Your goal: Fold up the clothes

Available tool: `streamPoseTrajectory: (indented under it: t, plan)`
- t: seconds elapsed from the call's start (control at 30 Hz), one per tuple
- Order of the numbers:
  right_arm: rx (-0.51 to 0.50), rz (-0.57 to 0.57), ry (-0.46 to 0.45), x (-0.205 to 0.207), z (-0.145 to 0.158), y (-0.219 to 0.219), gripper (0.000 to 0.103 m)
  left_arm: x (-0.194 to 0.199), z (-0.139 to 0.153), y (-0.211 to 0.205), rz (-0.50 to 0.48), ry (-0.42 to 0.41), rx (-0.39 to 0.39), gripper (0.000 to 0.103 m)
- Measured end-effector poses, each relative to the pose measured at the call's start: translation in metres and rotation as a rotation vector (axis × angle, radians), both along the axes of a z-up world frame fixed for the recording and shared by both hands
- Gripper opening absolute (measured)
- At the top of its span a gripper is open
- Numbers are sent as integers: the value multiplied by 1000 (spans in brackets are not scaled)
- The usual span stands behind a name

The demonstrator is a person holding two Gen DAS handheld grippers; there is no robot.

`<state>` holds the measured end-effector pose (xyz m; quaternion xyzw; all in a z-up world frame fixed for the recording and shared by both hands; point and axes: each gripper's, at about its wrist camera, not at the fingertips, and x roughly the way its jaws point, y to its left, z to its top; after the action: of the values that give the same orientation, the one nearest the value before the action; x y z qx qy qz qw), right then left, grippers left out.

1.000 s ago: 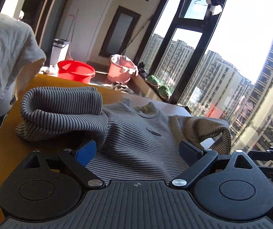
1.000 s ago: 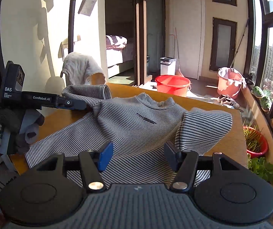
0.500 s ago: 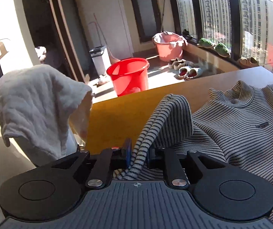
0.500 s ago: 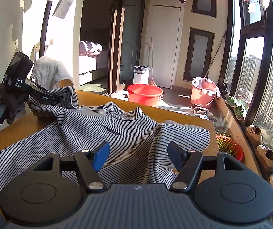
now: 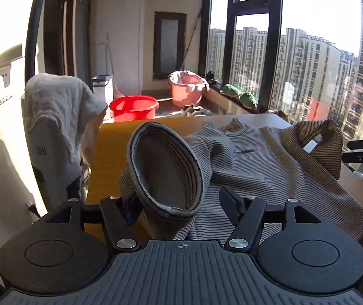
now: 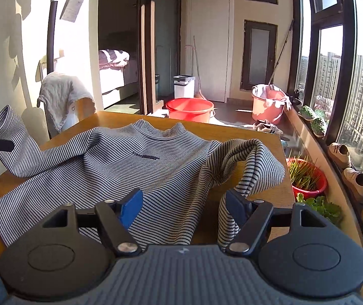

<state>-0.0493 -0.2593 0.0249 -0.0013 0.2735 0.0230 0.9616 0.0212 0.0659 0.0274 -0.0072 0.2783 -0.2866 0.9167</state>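
A grey-and-black striped long-sleeved shirt (image 5: 245,162) (image 6: 135,167) lies chest up on the wooden table (image 5: 113,147) (image 6: 232,132). My left gripper (image 5: 179,200) is opening. The left sleeve's cuff (image 5: 166,167) stands open between its jaws, leaning on the left pad and clear of the right one. In the right wrist view that sleeve (image 6: 11,137) is lifted off the table at the far left. My right gripper (image 6: 183,206) is opening over the hem. The right sleeve (image 6: 252,162) (image 5: 313,137) arches up and hangs down along its right finger, unpinched.
A chair draped with a pale towel (image 5: 54,106) stands at the table's left end. On the floor beyond are a red bucket (image 6: 189,109), a pink bucket (image 6: 267,101) and a white bin (image 6: 184,86). A red plant pot (image 6: 306,178) and shoes (image 6: 354,178) line the window side.
My left gripper, shut on the left sleeve half a second ago, now has its jaws apart with the cuff between them. The right gripper's jaws widened a little and the right sleeve rose.
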Motion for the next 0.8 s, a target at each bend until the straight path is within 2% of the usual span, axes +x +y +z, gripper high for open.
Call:
streamPoseTrajectory:
  t: [0.07,0.1,0.23,0.3,0.33,0.43,0.6,0.7,0.73,0.8]
  plan:
    - [17,35,26,2,-5,6,73,-1,-2,1,-30,75,-145,92]
    - [36,51,47,5,-11,10,73,1,-8,-1,-57,130,-199,93]
    - [155,83,152,21,-38,22,73,17,-59,-40,-73,322,-156,90]
    - [198,69,206,31,-54,25,75,25,-67,-47,-62,313,-145,91]
    - [192,69,194,35,-55,26,80,29,-71,-49,-57,304,-143,92]
    - [177,55,183,53,-58,27,80,51,-74,-52,-28,284,-141,91]
    - [73,54,152,94,-63,29,80,86,-77,-59,24,211,-101,87]
    - [55,56,151,109,-63,28,80,97,-73,-57,65,187,-80,82]
    - [48,58,152,113,-63,28,80,94,-69,-55,66,178,-74,82]
    - [29,72,154,108,-63,30,81,83,-63,-52,56,147,-40,91]
